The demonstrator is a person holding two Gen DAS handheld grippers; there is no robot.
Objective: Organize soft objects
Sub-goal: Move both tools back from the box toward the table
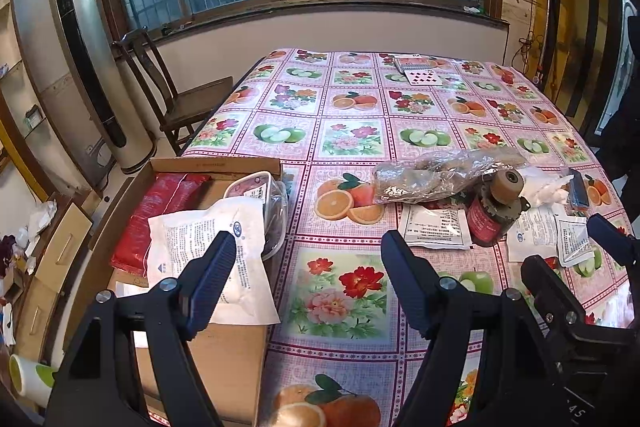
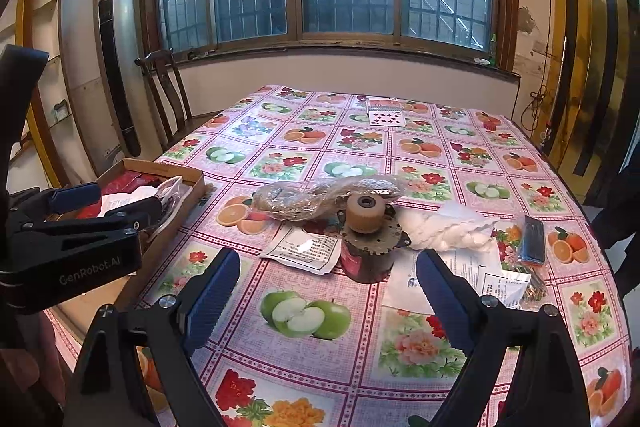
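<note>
My left gripper (image 1: 310, 255) is open and holds nothing. Its left finger hovers over a white printed pouch (image 1: 192, 239) that lies in a cardboard box (image 1: 216, 167) beside a red packet (image 1: 160, 203) and a clear plastic tub (image 1: 260, 191). My right gripper (image 2: 328, 263) is open too, low over the tablecloth in front of a red jar (image 2: 362, 259) topped by a brown roll (image 2: 366, 213). Around the jar lie a clear bag of brown material (image 2: 320, 199), a bag of white cotton (image 2: 448, 231), white sachets (image 2: 304, 249) and a blue packet (image 2: 534, 239).
The table (image 1: 352, 131) has a fruit-and-flower cloth, with playing cards (image 1: 420, 71) at its far end. A wooden chair (image 1: 176, 95) and a tall air conditioner (image 1: 88, 67) stand to the left. Clutter lies on the floor at the lower left.
</note>
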